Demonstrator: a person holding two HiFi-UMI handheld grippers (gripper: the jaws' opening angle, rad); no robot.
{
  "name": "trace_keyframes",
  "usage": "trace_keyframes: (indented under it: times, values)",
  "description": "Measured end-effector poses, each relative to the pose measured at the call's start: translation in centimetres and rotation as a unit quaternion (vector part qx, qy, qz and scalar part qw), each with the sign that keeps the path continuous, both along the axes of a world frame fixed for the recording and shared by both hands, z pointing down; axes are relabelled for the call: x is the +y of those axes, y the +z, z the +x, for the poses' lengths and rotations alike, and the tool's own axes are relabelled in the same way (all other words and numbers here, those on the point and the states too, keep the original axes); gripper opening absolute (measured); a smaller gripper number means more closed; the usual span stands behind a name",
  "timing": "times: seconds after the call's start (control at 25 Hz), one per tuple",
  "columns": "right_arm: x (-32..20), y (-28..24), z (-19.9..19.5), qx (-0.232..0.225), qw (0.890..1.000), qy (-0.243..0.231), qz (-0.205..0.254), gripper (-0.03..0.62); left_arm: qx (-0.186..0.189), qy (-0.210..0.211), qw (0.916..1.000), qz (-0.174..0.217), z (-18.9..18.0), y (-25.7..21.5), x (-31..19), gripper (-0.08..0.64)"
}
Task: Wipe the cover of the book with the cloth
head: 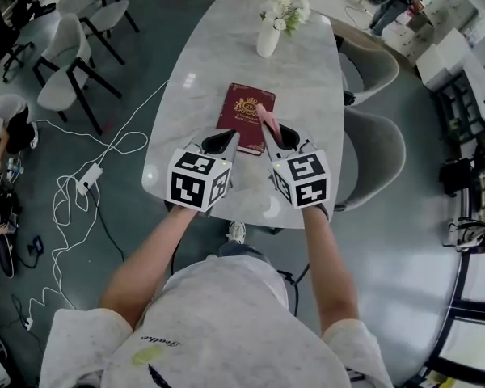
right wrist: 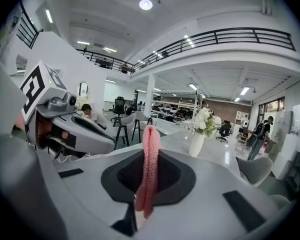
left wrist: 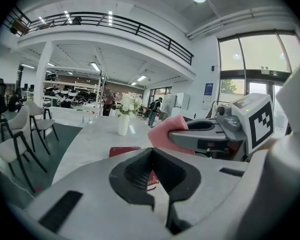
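A dark red book with a gold emblem lies flat on the white marble table, just beyond both grippers. My right gripper is shut on a pink cloth, which sticks up over the book's near right part. In the right gripper view the cloth is pinched upright between the jaws. My left gripper hovers at the book's near left corner, shut with nothing in it. The left gripper view shows the book ahead, and the cloth in the right gripper.
A white vase of white flowers stands on the table beyond the book. Grey chairs line the table's right side, with more chairs at the far left. White cables trail over the floor at left, where a person crouches.
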State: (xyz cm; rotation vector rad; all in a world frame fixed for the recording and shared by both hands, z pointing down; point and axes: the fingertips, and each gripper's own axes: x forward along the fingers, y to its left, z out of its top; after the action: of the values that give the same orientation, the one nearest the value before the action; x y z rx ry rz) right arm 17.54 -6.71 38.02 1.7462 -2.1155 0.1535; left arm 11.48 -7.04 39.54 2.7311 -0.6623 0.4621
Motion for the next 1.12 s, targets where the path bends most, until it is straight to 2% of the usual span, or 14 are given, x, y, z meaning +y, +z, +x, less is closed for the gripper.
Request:
trace_keyframes:
  times: [0.2,0.6,0.88,1.12]
  values:
    - [-3.6,0.9,2.9,0.008,1.000,-0.012,-0.012,0.020,0.003,-0.015,0.9998,-0.011,2.3,0.9,-3.4,0.006]
    - [-9.6,4.9,8.5,0.019,0.998,-0.034,-0.056,0.020,-0.026,-0.041,0.9985,-0.025,6.3,3.8,-8.5,0.006]
    - [-12.8,9.3,11.0,0.045,0.993,-0.053,-0.097,0.020,-0.025,-0.061,0.9963,-0.055,8.3,6.2,-10.4,0.006]
    - [-15.5,12.8,12.2,0.079,0.988,-0.069,-0.116,0.020,-0.038,-0.070,0.9950,-0.061,9.0,7.6,-11.5,0.006]
